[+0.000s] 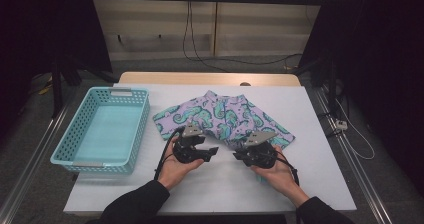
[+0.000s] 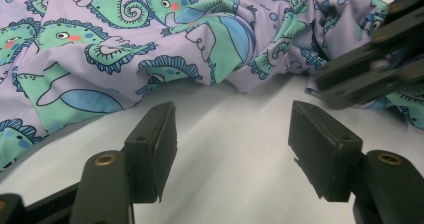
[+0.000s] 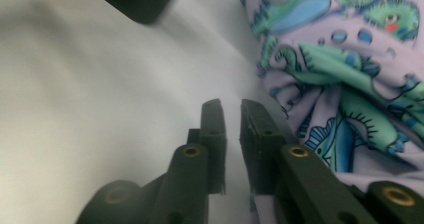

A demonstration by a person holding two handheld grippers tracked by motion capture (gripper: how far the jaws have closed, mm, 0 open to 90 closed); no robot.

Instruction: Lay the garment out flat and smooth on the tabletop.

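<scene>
A lilac garment (image 1: 225, 116) printed with green and blue seahorses lies rumpled on the white table top (image 1: 320, 179), beyond both hands. My left gripper (image 1: 212, 152) sits low at the cloth's near edge, pointing right. In the left gripper view the left gripper (image 2: 232, 129) is open over bare table, with the garment (image 2: 150, 49) just beyond its tips. My right gripper (image 1: 236, 156) faces it, tips a short way apart from the left one's. In the right gripper view the right gripper (image 3: 231, 109) has only a narrow slit between its jaws, nothing in it, and the garment (image 3: 350, 59) lies beside it.
A teal plastic basket (image 1: 102, 91) stands on the left part of the table with nothing in it. Cables hang and trail on the floor behind the table. Dark frame posts stand at both sides.
</scene>
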